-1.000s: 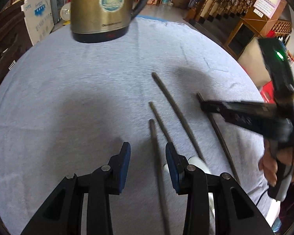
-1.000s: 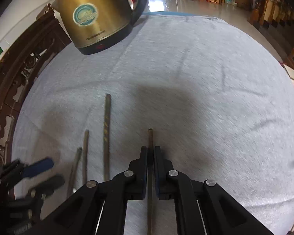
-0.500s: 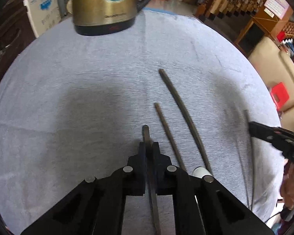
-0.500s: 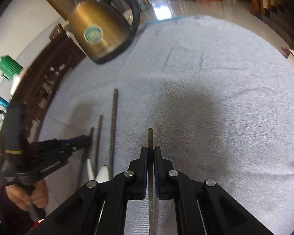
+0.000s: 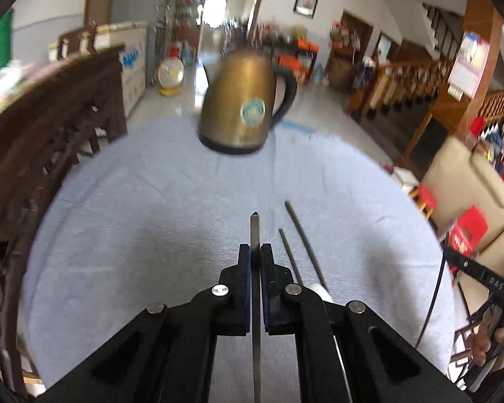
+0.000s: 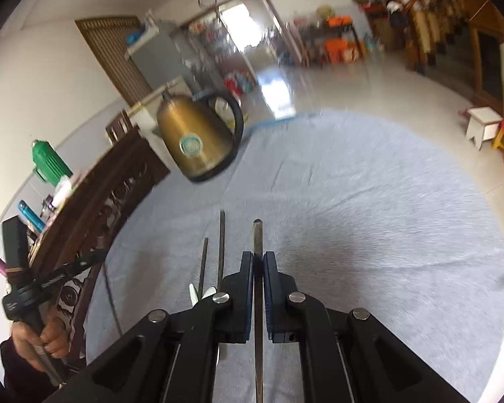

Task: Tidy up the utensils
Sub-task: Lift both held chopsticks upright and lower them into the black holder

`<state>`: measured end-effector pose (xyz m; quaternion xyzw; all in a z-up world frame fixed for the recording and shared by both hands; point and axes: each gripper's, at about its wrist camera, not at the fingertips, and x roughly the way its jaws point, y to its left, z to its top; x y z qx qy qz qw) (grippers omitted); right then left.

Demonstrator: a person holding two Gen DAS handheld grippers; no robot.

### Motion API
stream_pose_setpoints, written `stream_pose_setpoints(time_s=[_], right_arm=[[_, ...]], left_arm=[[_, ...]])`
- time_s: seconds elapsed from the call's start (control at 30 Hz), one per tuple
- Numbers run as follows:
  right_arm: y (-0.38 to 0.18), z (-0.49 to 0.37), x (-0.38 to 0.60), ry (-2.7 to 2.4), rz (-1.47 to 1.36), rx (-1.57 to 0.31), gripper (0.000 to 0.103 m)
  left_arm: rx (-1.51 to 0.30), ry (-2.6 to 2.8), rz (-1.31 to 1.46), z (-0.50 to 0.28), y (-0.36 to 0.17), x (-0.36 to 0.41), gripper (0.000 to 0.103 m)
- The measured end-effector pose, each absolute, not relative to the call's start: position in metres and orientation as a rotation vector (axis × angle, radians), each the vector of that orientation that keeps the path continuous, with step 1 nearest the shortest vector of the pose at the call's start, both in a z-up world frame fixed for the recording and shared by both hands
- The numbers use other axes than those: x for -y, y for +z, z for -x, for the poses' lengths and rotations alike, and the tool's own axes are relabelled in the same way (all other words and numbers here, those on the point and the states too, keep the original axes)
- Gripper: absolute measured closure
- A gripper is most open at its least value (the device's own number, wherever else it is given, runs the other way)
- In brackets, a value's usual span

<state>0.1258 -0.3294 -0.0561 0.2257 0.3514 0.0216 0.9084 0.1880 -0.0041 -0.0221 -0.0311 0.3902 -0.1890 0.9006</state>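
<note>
My left gripper is shut on a dark chopstick and holds it above the grey cloth, tip pointing forward. My right gripper is shut on another dark chopstick, also lifted off the cloth. Two more dark chopsticks lie on the cloth, right of my left gripper and left of my right gripper. White utensil handles show beside them, partly hidden by the gripper. Each gripper appears at the edge of the other's view: the right one, the left one.
A brass electric kettle stands at the far edge of the round table with the grey cloth. A carved dark wood chair stands at the table's left. Stools and a sofa stand on the floor to the right.
The left gripper closed on a chopstick. Both grippers have lifted their chopsticks off the cloth and tilted up, so the room now shows.
</note>
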Motion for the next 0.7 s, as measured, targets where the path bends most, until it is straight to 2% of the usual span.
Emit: stream_pose_setpoints(time_s=[0.3, 0.7], right_arm=[[-0.021, -0.040, 0.322, -0.022, -0.450, -0.528, 0.097], [0.029, 0.029, 0.306, -0.061, -0.392, -0.361, 0.097]], left_arm=[[-0.623, -0.373, 0.075, -0.093, 0.017, -0.013, 0.098], [-0.506, -0.397, 0.103, -0.025, 0.056, -0.022, 0.098]])
